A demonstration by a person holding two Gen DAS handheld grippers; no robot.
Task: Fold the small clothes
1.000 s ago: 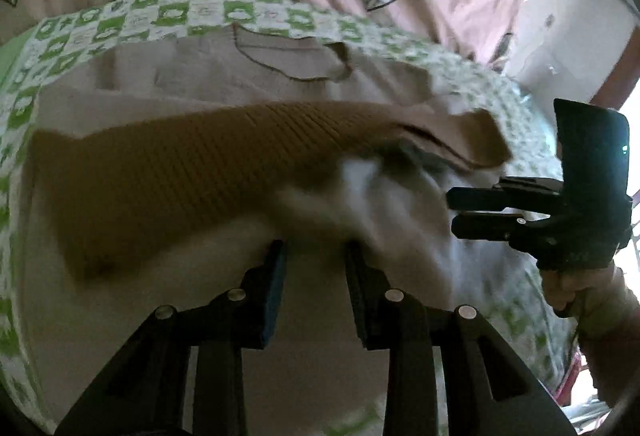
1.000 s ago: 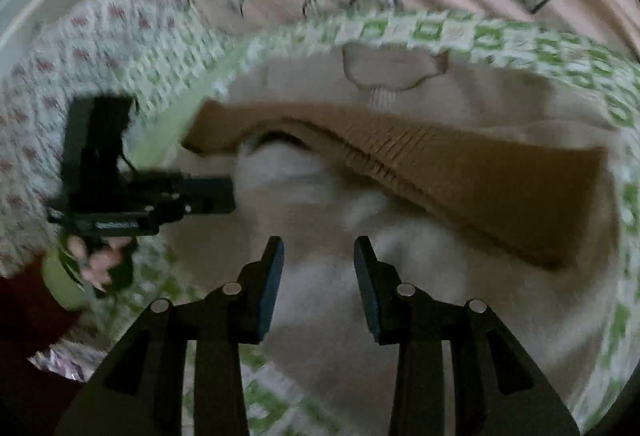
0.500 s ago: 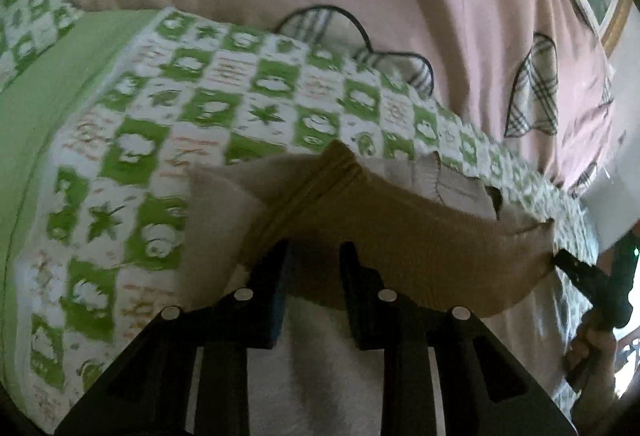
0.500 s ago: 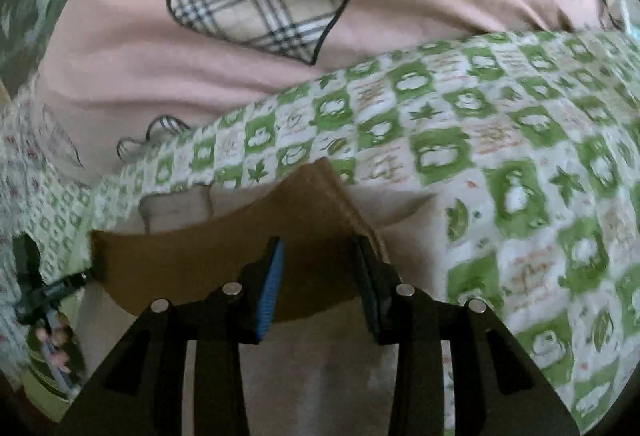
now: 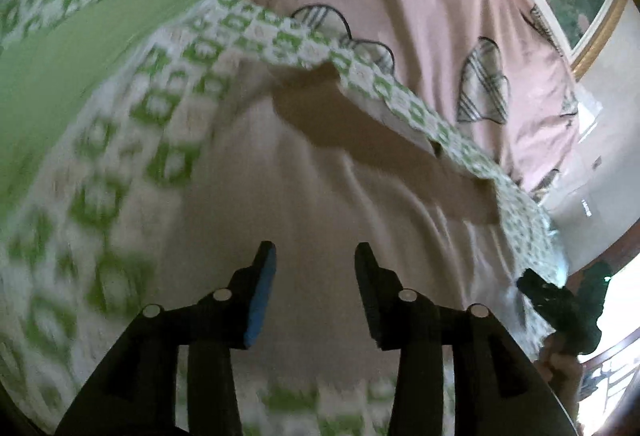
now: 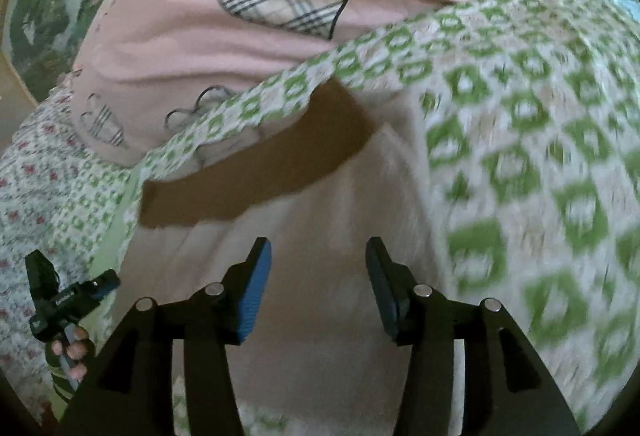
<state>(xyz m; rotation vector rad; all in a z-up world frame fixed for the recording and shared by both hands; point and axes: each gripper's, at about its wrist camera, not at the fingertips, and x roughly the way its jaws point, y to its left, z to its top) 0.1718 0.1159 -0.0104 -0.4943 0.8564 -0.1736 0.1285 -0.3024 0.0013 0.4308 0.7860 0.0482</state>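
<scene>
The pale garment (image 5: 320, 195) with its brown band (image 6: 256, 171) lies flat on the green checked blanket (image 6: 540, 155). The left gripper (image 5: 315, 256) and right gripper (image 6: 319, 252) hover above it, fingers apart, holding nothing.

Black gripper (image 5: 315, 256); blue pads (image 5: 262, 296); silver screws.

1. Both views dim, muted colour, low contrast.
2. Daylight blows out the lower right of the left wrist view.
3. Motion blur smears the green checked blanket (image 5: 100, 163) (image 6: 540, 163) at left and right edges respectively.
4. Fisheye bends the edges, black corners.
5. Gripper fingers sharp; soft shadows on the cloth.
</scene>
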